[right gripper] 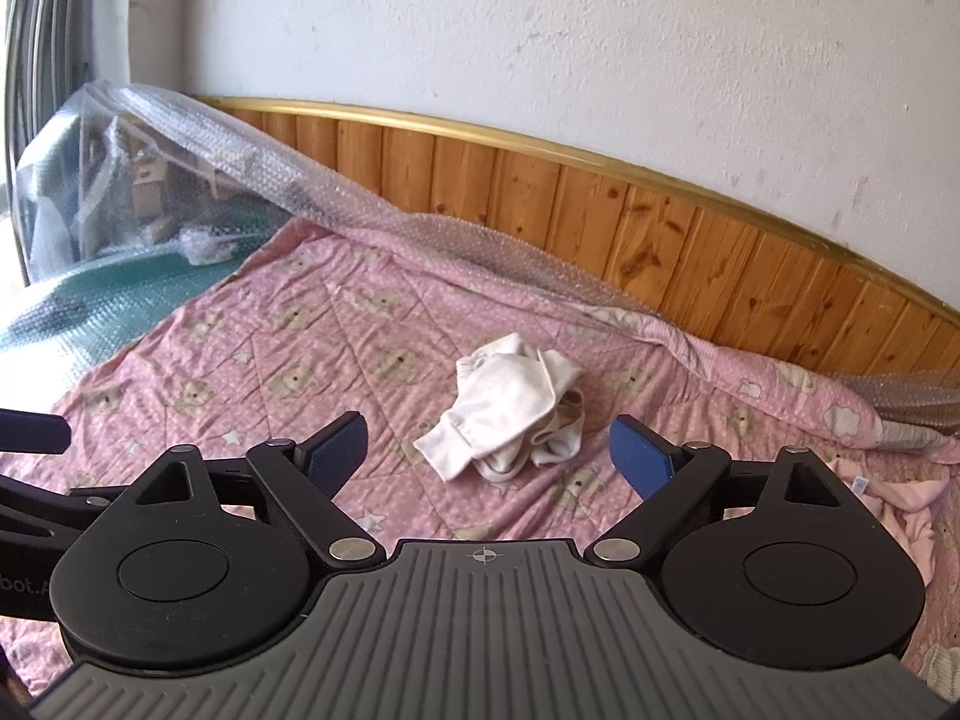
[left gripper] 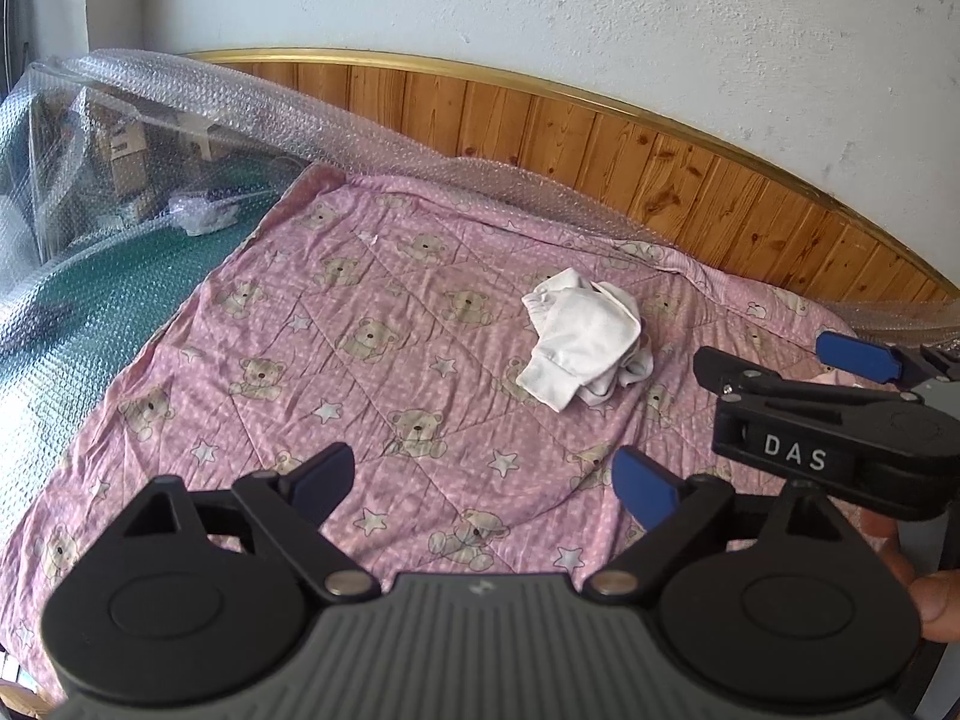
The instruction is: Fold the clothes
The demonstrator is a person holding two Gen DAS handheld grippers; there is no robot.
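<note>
Ahead of both grippers, a crumpled white cloth garment (right gripper: 510,414) lies on the pink bear-print quilt (left gripper: 336,360); left gripper (left gripper: 486,483) and right gripper (right gripper: 487,456) gape wide, empty.

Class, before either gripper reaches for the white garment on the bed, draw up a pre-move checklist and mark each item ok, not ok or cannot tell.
1. Left gripper open, nothing between its fingers: ok.
2. Right gripper open, nothing between its fingers: ok.
3. White garment in view of both cameras, lying on the pink quilt: ok.
4. Garment spread flat for folding: not ok, it lies crumpled in a heap.
5. Quilt around the garment free of other things: ok; the pink cloth lies apart, off to the right.
6. Which kind of garment it is: cannot tell.
</note>
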